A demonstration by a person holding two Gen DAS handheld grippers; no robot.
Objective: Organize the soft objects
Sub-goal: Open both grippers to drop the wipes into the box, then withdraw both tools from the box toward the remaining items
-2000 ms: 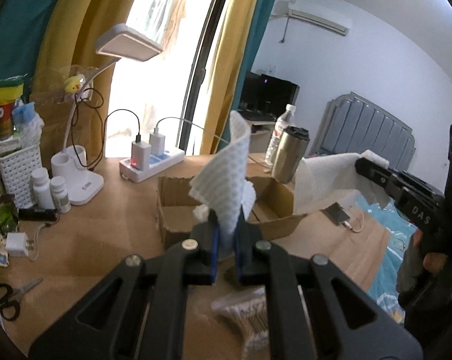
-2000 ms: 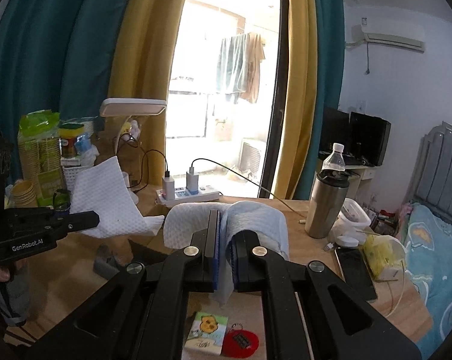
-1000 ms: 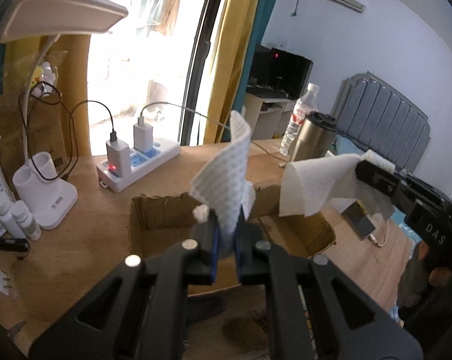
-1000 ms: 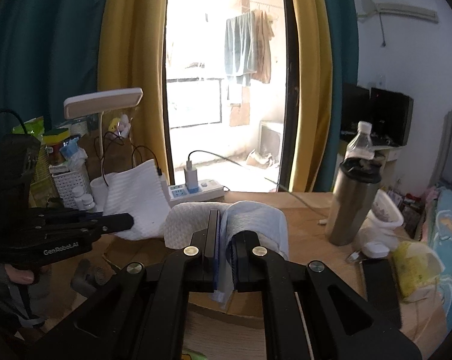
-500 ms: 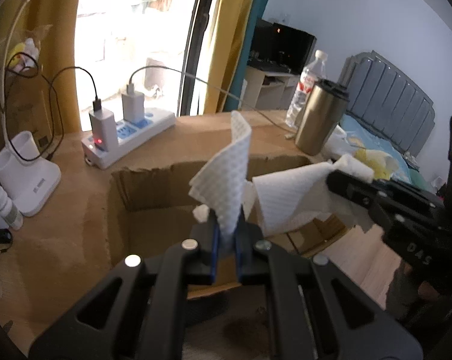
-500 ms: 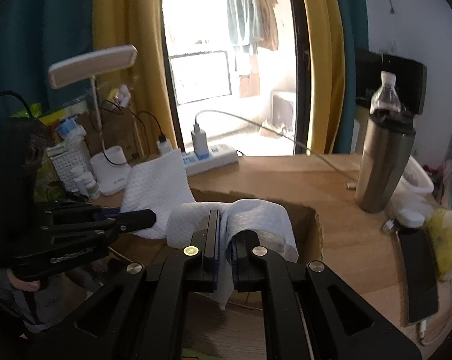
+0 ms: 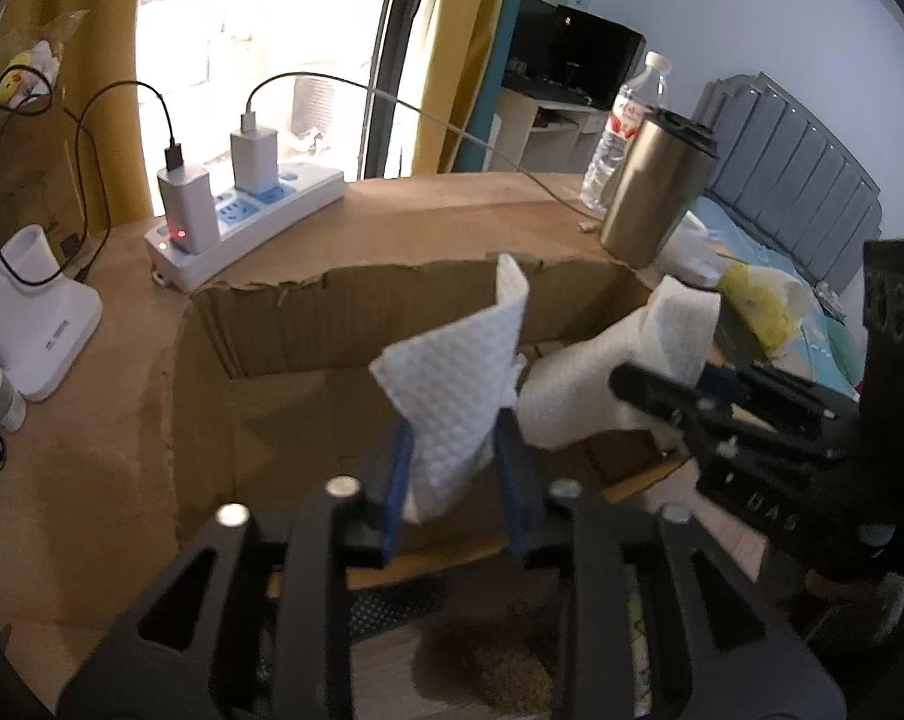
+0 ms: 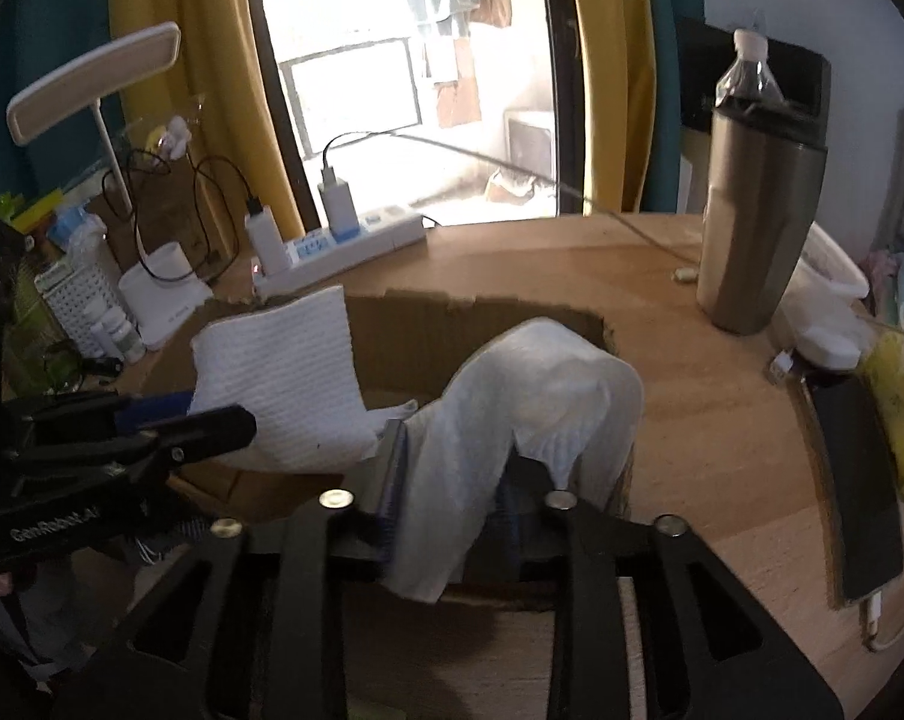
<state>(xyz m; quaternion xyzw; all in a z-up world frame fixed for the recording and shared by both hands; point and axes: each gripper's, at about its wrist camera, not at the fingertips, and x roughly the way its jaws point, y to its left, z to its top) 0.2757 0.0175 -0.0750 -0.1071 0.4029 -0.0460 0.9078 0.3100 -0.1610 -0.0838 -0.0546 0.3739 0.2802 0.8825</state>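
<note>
An open cardboard box (image 7: 356, 324) lies on the wooden table, right under both grippers. My left gripper (image 7: 452, 438) hangs over the box with its jaws opening. A white waffle-textured cloth (image 7: 452, 384) stands loose between the blue pads (image 7: 395, 492), which no longer press on it. My right gripper (image 8: 452, 462) is beside it, its jaws also opening. A second white cloth (image 8: 536, 390) droops over the left finger and hangs into the box (image 8: 404, 342). Each wrist view shows the other gripper: the right gripper (image 7: 662, 387) and the left gripper (image 8: 212, 414).
Behind the box lie a white power strip (image 7: 254, 210) with chargers and a lamp base (image 7: 32, 312). A steel tumbler (image 8: 758, 228) and a water bottle (image 7: 620, 120) stand at the right. A phone (image 8: 854, 480) and a yellow bag (image 8: 902, 408) lie near the right edge.
Both grippers have come down over the box. Their jaws, which were shut on the cloths, have parted, and both cloths now sag loose.
</note>
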